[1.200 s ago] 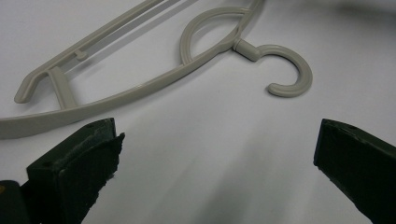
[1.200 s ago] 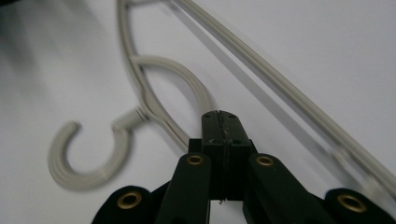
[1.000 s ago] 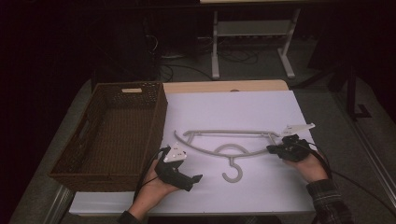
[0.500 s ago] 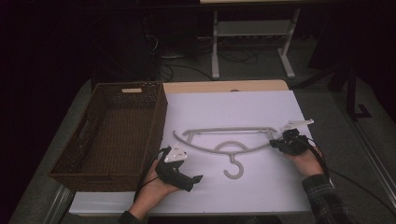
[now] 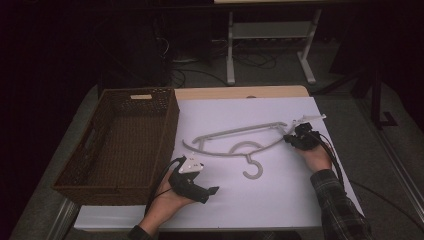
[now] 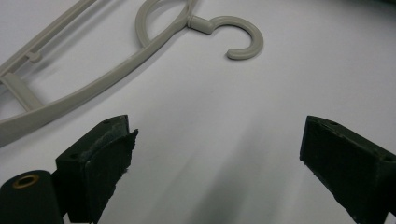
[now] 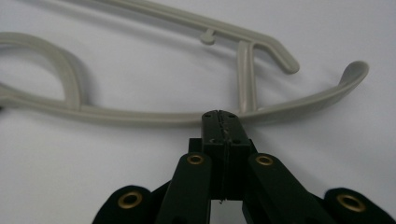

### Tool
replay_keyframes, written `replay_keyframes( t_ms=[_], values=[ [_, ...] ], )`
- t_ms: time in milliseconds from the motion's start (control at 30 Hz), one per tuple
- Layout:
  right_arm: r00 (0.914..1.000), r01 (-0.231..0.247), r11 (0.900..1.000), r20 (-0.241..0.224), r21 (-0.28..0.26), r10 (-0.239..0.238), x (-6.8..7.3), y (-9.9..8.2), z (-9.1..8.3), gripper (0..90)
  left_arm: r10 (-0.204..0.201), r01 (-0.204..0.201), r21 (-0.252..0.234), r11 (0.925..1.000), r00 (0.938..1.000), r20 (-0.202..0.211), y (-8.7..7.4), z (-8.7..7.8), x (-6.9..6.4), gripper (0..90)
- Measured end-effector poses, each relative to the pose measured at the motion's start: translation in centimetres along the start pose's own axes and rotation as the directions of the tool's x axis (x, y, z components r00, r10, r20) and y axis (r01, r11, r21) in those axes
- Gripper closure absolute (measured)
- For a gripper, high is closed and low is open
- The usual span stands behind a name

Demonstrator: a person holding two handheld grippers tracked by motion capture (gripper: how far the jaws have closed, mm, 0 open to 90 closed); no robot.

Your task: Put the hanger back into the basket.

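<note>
On the white counter (image 5: pixel 280 200), the grey hanger (image 5: pixel 235 145) lies just right of the basket (image 5: pixel 120 145). Your right tongs (image 5: pixel 289 140), pressed together and empty, have slid in against the hanger's end. Your left tongs (image 5: pixel 212 191) gape, having just narrowed slightly, below it.

A grey plastic clothes hanger (image 5: pixel 240 142) is lying flat on the white-topped bench (image 5: pixel 260 200), its hook pointing toward the person. A dark woven wicker basket (image 5: pixel 120 145) is sitting to its left. The left gripper (image 5: pixel 187 177) is resting in front of the hanger, beside the basket; the right gripper (image 5: pixel 295 140) is sitting at the hanger's right end.
</note>
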State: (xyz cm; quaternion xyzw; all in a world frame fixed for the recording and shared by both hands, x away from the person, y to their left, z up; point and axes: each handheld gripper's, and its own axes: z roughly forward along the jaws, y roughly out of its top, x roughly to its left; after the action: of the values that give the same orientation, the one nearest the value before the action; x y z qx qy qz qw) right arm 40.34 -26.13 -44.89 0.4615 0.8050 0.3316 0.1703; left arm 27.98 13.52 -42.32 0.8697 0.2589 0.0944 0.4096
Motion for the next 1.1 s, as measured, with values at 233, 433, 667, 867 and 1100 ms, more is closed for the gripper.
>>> replay_keyframes(
  t_ms=[233,433,667,867,1100],
  values=[
    [0.9988,-0.006,0.9988,-0.050,-0.048,0.003,1.5,-1.2,-2.9,58.6,0.008,-0.007,0.015,0.9999,0.9995,-0.029,0.9,0.7,1.2,19.2],
    [0.9942,-0.013,0.9963,-0.108,-0.085,0.004,2.9,-2.2,-5.3,36.0,0.031,-0.029,0.036,0.9989,0.9976,-0.062,2.0,1.8,2.2,28.9],
    [0.9923,0.015,0.9924,-0.120,-0.122,-0.030,4.8,-3.1,-7.2,31.8,0.087,-0.080,0.069,0.9944,0.9916,-0.096,3.4,3.9,2.9,40.6],
    [0.9879,0.033,0.9929,-0.147,-0.114,-0.050,5.6,-3.8,-7.6,32.3,0.125,-0.113,0.106,0.9879,0.9854,-0.115,4.5,5.7,4.3,52.3],
    [0.9854,0.036,0.9934,-0.161,-0.109,-0.054,5.5,-3.9,-7.3,32.3,0.148,-0.131,0.155,0.9792,0.9831,-0.107,4.8,7.4,5.8,62.3]
  ],
)
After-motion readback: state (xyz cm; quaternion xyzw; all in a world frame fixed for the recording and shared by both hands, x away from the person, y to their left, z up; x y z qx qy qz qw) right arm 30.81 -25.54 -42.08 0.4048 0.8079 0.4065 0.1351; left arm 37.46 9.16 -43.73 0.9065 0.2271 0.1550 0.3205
